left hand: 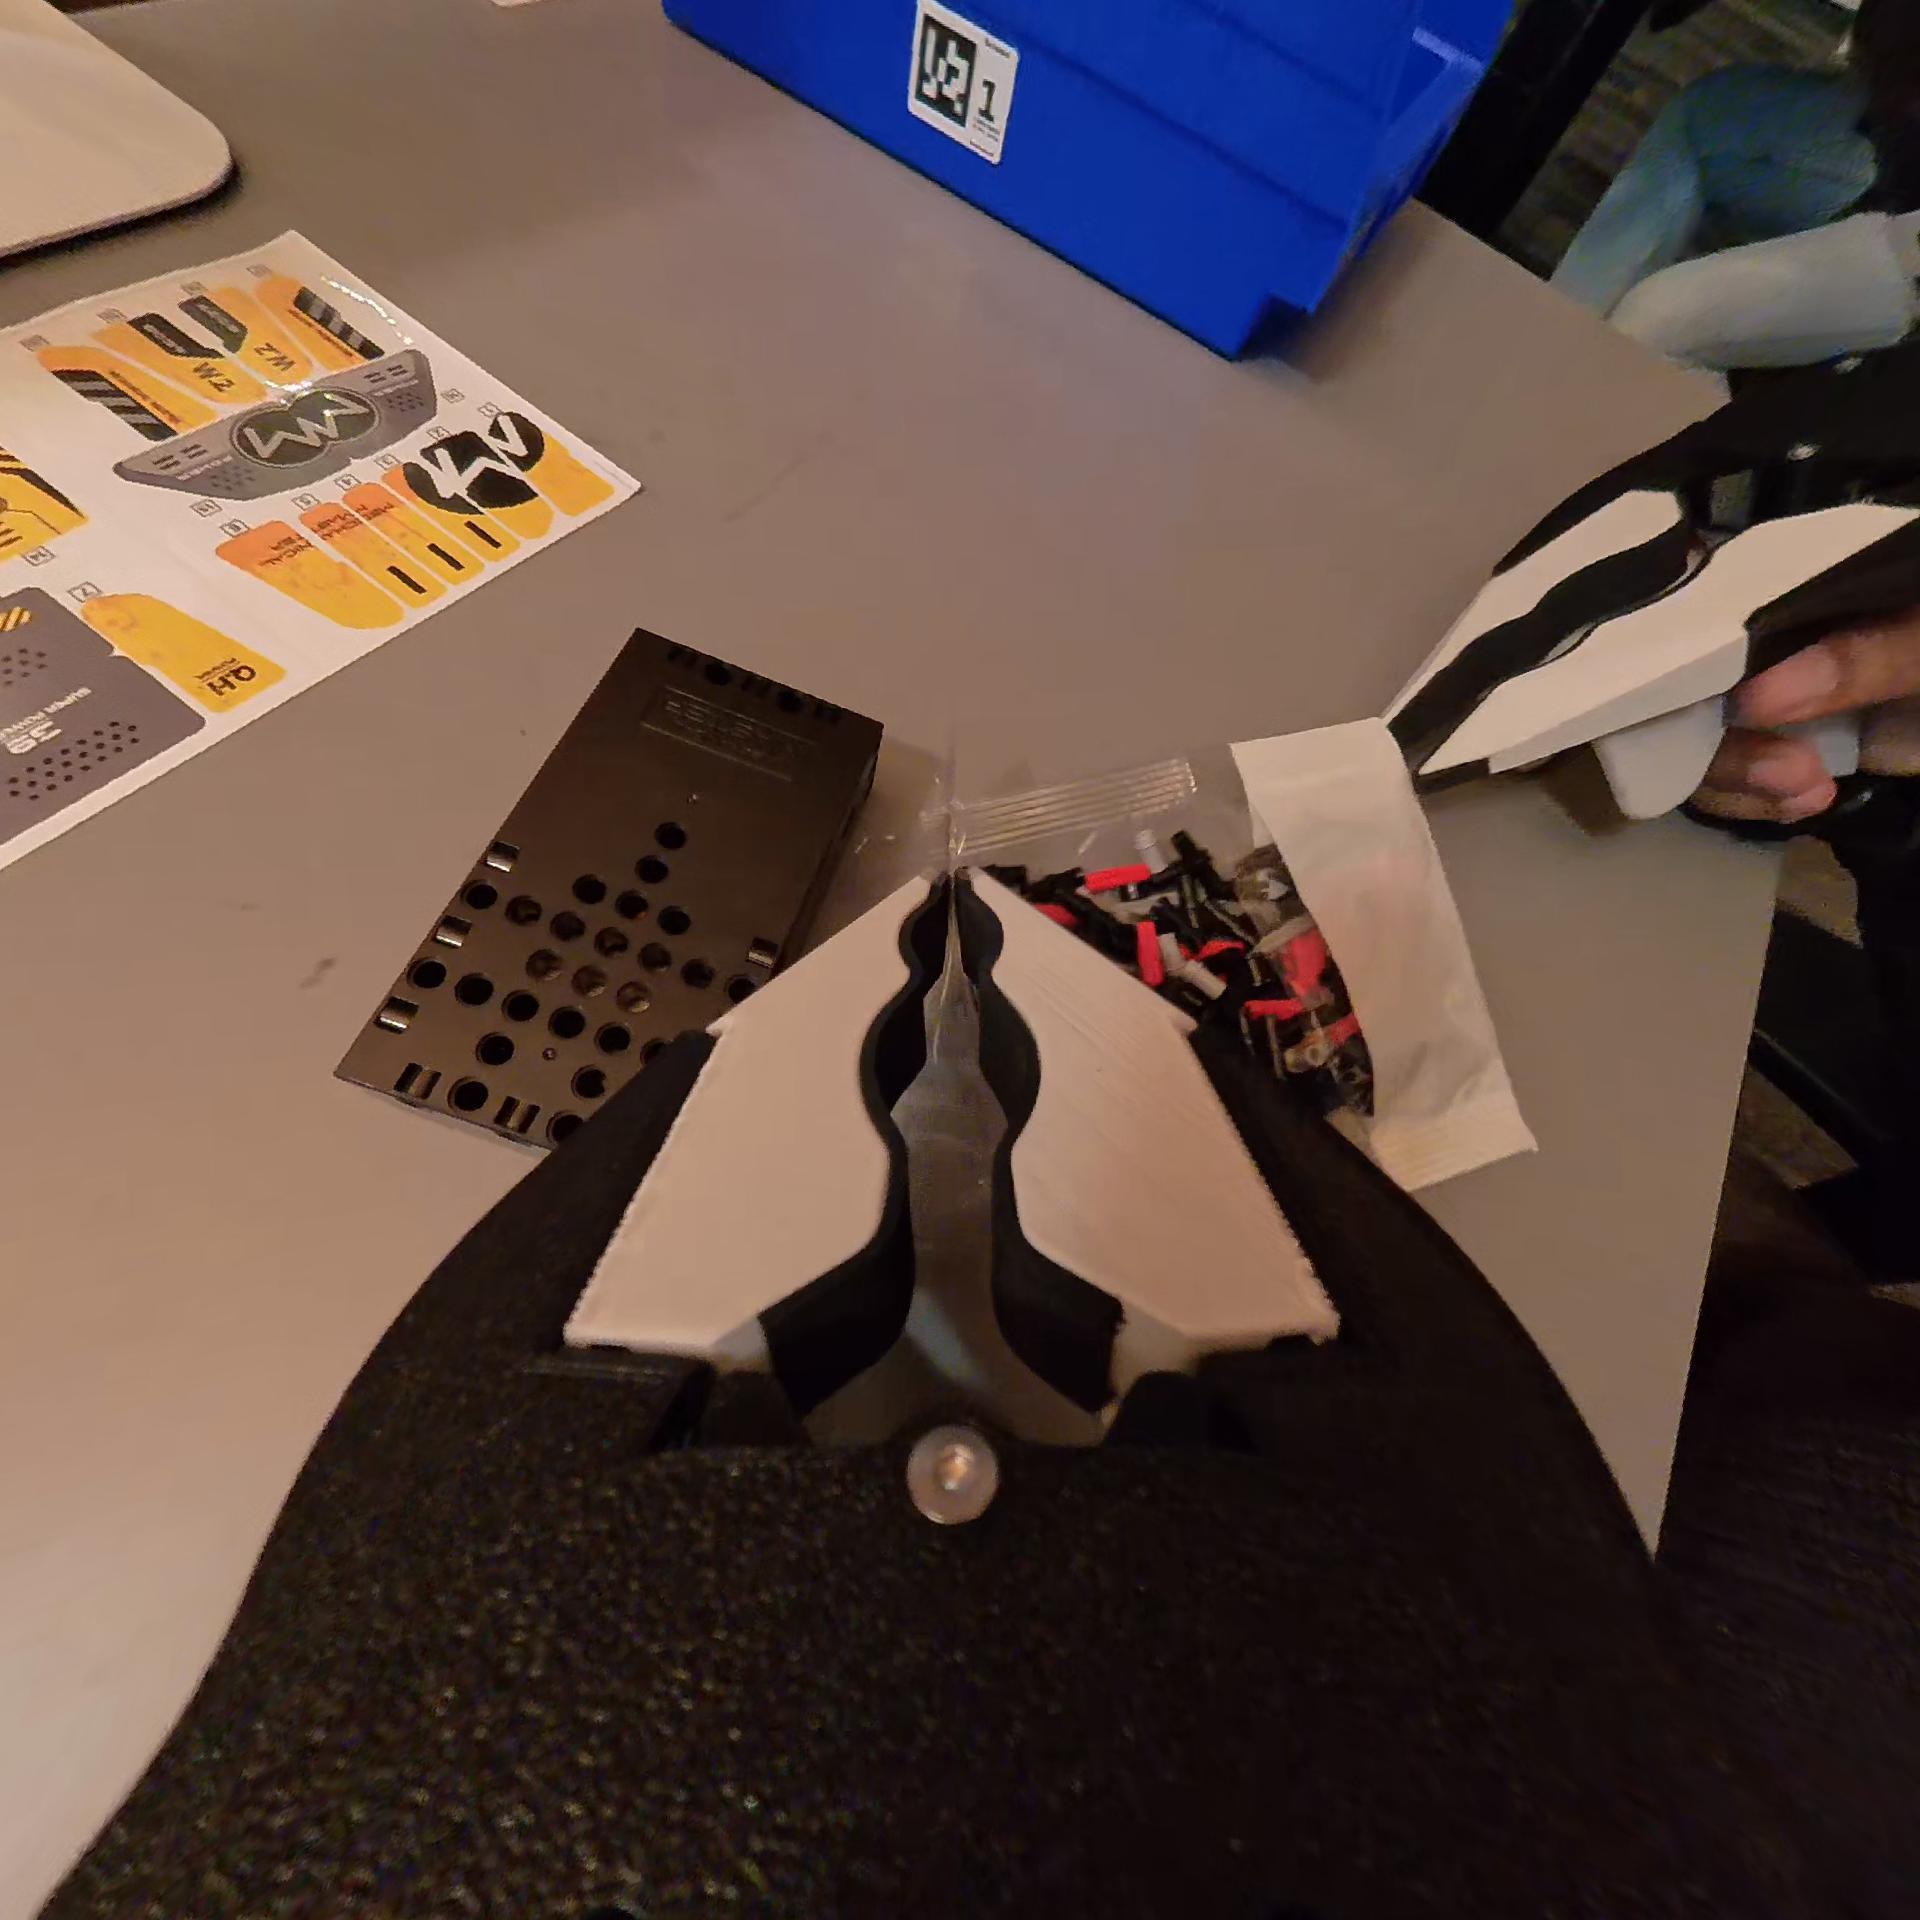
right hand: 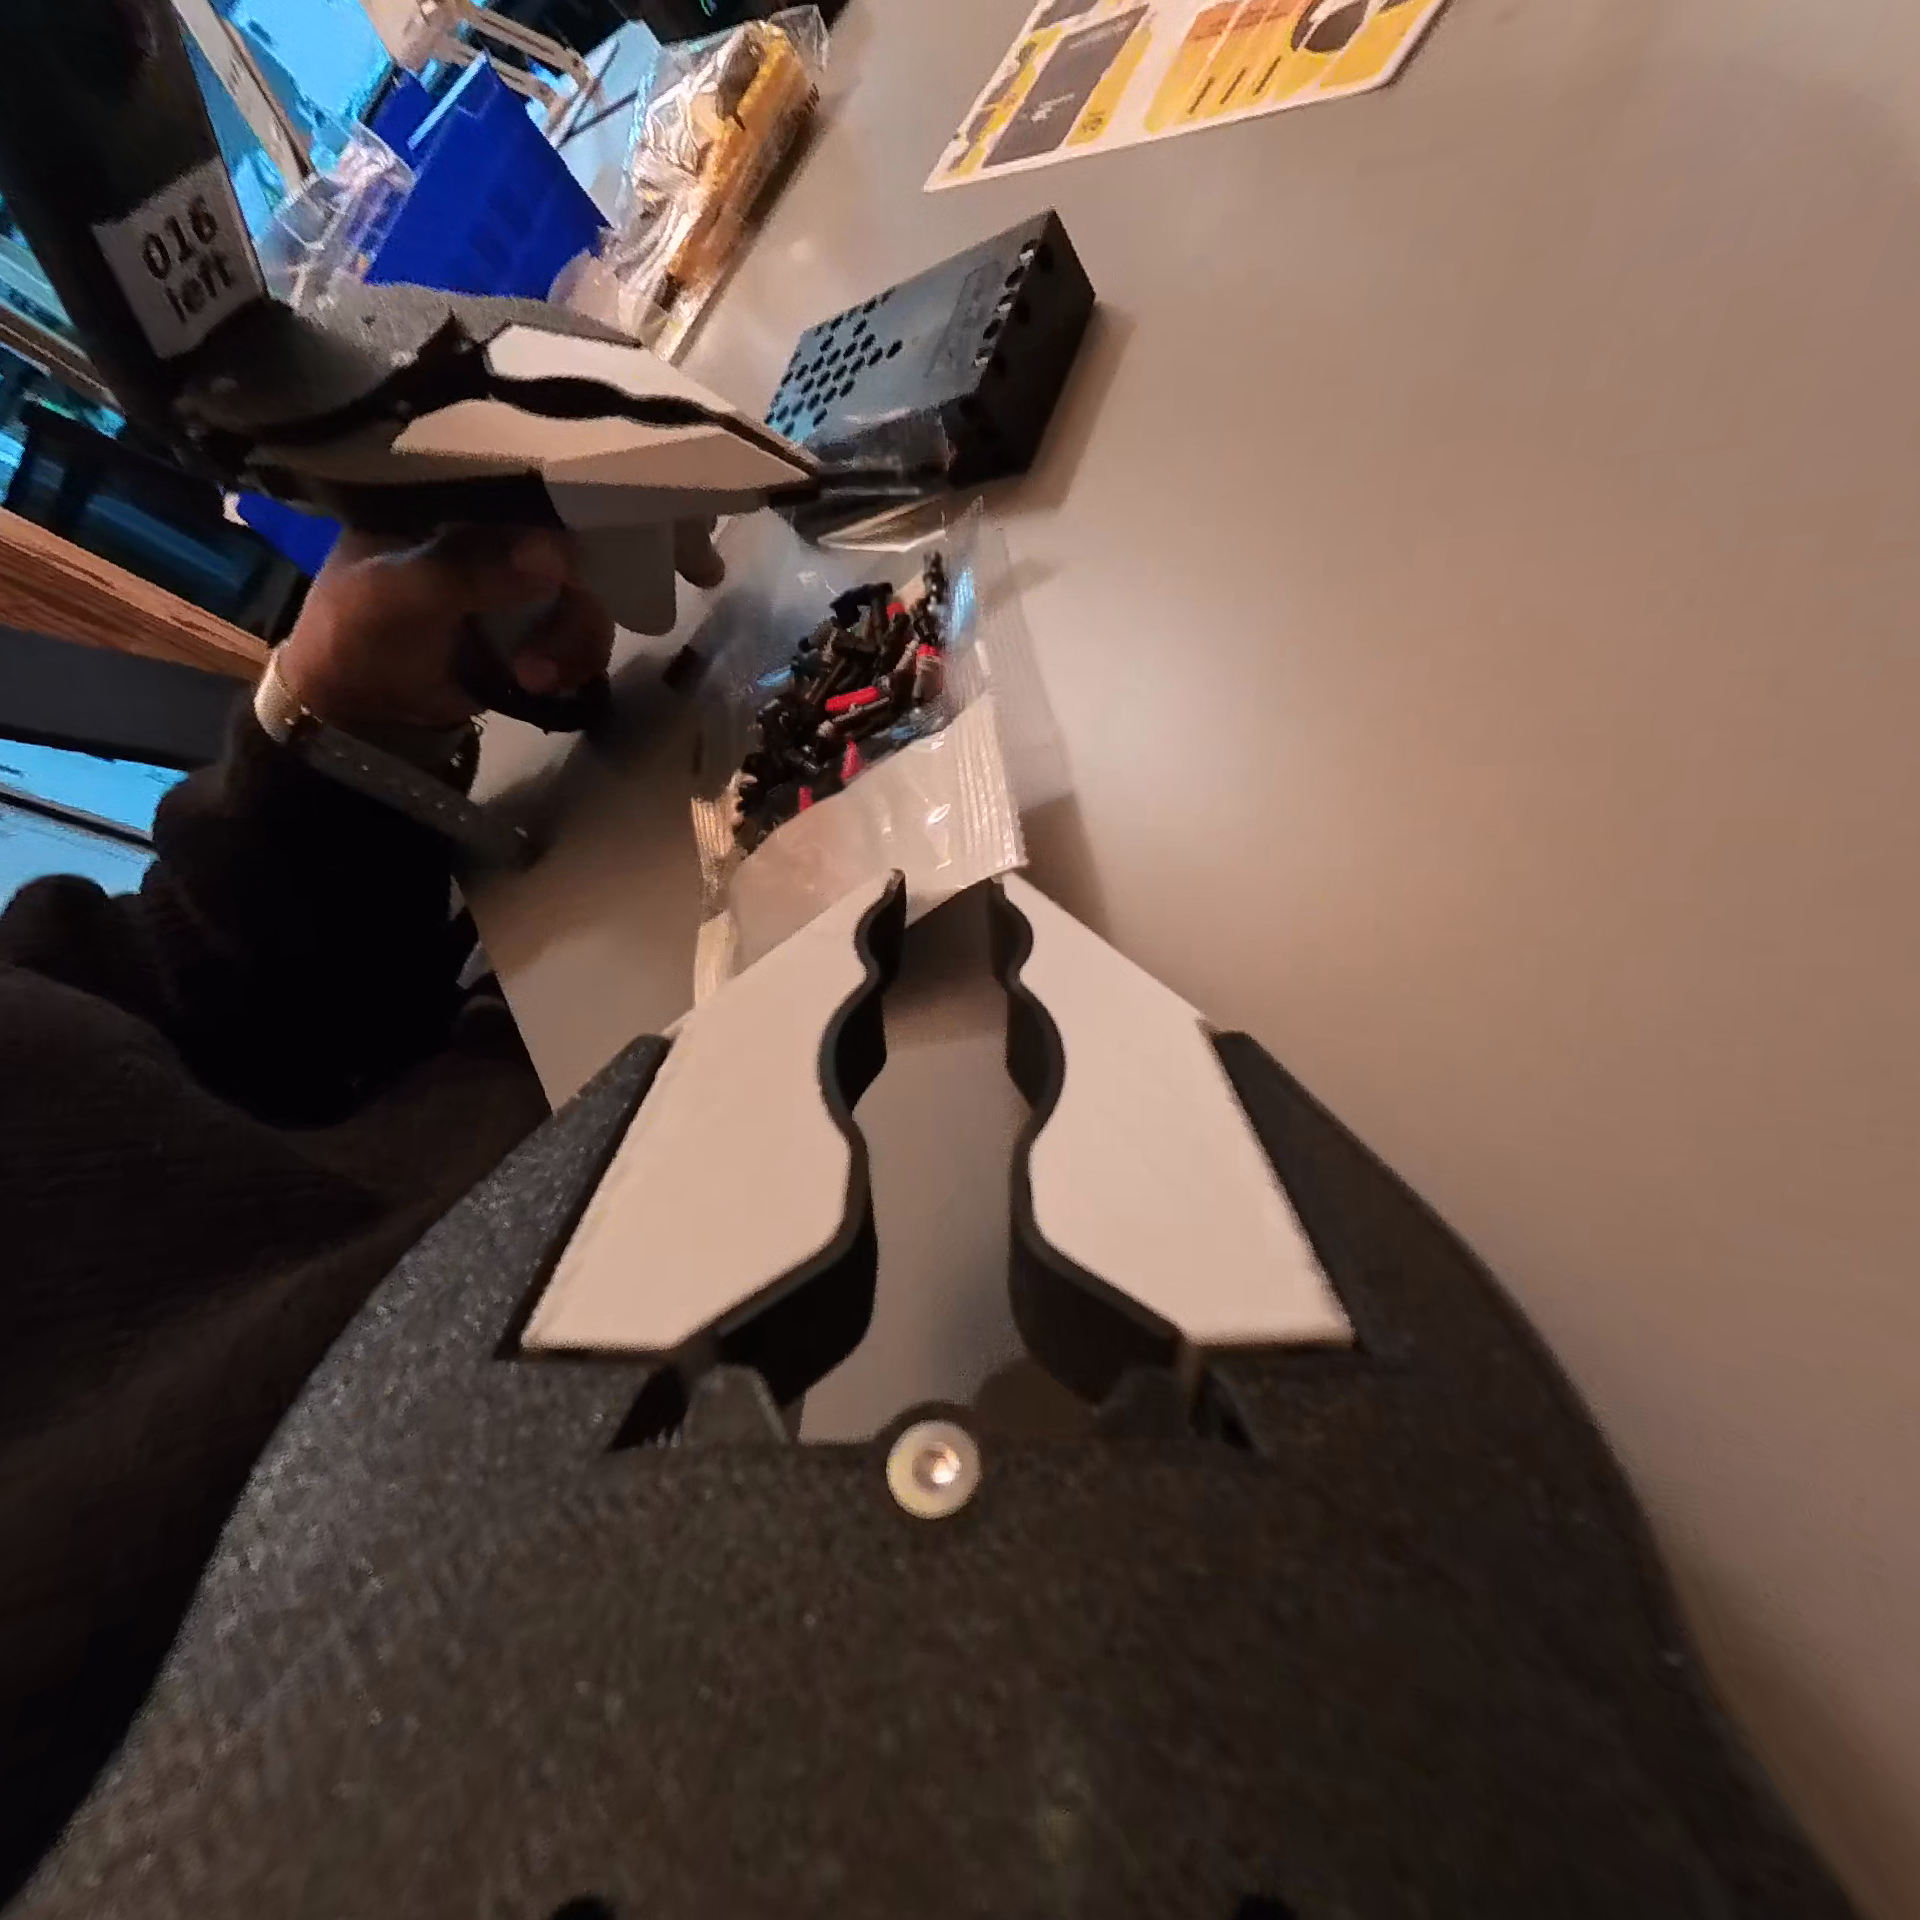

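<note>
Grey table bears sticker sheet, black perforated block, blue bin.

Printed writing on sticker sheet, bin tag, gripper label

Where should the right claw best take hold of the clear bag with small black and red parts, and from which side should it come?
Probably by the flat white end of the clear bag, coming level from the table edge side. That strip is thin and free of parts, so it fits the right claw, which is open just before it. The left claw is shut on the opposite corner.
</note>
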Available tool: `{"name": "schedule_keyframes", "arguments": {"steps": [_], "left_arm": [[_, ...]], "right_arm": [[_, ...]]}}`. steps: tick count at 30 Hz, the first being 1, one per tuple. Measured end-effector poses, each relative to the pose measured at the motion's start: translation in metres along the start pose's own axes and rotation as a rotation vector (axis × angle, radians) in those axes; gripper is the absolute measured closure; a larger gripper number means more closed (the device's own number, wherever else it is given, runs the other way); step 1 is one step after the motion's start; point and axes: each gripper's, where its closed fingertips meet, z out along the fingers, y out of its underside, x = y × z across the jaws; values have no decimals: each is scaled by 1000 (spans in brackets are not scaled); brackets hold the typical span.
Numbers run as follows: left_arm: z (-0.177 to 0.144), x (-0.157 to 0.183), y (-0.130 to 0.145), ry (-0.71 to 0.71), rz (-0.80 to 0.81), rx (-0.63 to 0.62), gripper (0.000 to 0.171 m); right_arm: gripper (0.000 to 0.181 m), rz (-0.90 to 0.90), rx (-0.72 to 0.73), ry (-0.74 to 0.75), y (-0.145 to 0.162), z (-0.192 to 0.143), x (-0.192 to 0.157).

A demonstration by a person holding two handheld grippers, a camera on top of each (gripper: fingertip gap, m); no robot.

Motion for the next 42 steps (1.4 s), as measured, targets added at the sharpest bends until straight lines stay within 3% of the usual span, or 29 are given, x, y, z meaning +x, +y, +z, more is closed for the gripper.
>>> {"name": "schedule_keyframes", "arguments": {"steps": [2,4,9,17,24,31,42], "left_arm": [[-2,0,-2,14,-14,15,171],[-5,0,-5,38,-41,37,171],[-14,-2,-9,66,-82,84,171],[-13,-4,-6,72,-68,55,171],[4,1,0,61,-39,-16,168],[16,0,-7,45,-13,-39,167],[20,-5,-31,4,12,48,167]], "right_arm": [[165,11,18,-11,-5,7,-4],[181,20,74,-24,-16,15,-11],[181,44,159,-35,-32,25,-17],[181,24,262,31,-65,-4,-8],[181,-74,243,127,-92,-25,-6],[181,-103,238,173,-104,-25,3],[181,-134,324,164,-121,-31,8]]}}
